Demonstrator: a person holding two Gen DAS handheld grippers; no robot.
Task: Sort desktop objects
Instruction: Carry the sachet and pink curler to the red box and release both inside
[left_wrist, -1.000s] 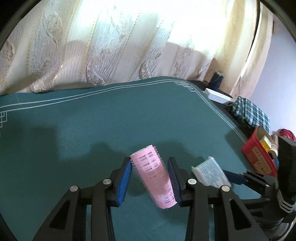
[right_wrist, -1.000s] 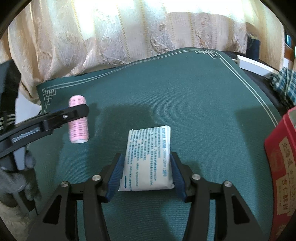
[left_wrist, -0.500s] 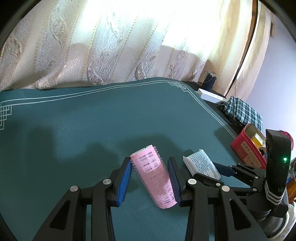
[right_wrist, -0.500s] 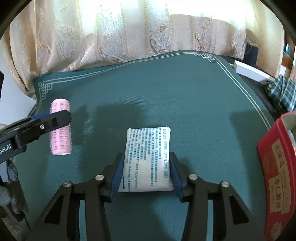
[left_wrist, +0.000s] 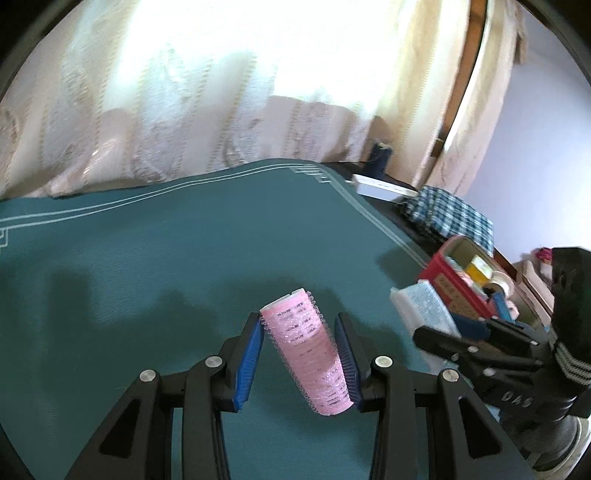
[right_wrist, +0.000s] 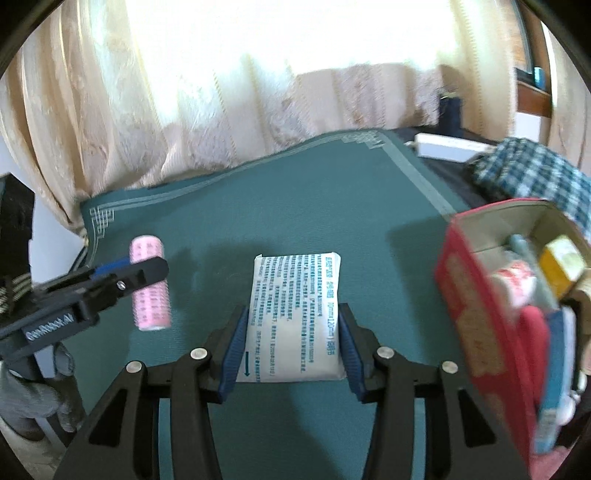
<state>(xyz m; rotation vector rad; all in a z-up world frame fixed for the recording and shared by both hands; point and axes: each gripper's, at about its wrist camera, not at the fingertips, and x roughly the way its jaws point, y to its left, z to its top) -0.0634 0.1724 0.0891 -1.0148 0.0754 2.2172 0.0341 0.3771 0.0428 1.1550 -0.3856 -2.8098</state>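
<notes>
A green tablecloth (right_wrist: 332, 221) with a pale line border is spread over the table, and a patterned cream curtain (right_wrist: 184, 122) is hung along its far edge. At the right edge of the cloth a red box (right_wrist: 480, 314) is seen, open at the top and filled with small packets. Beyond it, on the far right, a checked blue-and-white cloth (right_wrist: 532, 166) is heaped, with a flat white box (right_wrist: 443, 147) lying just beside it to the left.

A white sachet (right_wrist: 295, 317) printed with blue text is pinched between the blue pads of the right gripper (right_wrist: 293, 343), near the middle of the cloth and left of the red box; the pads are pressed against both of its long sides.

A pink hair roller (left_wrist: 306, 347) is gripped by the left gripper (left_wrist: 301, 356), held tilted, its near end leaning right, with the blue pads pressed against its bristled sides. In the right wrist view the roller is seen at the left, above the cloth, well apart from the sachet. A gloved hand (right_wrist: 33, 395) is glimpsed at the near left.
</notes>
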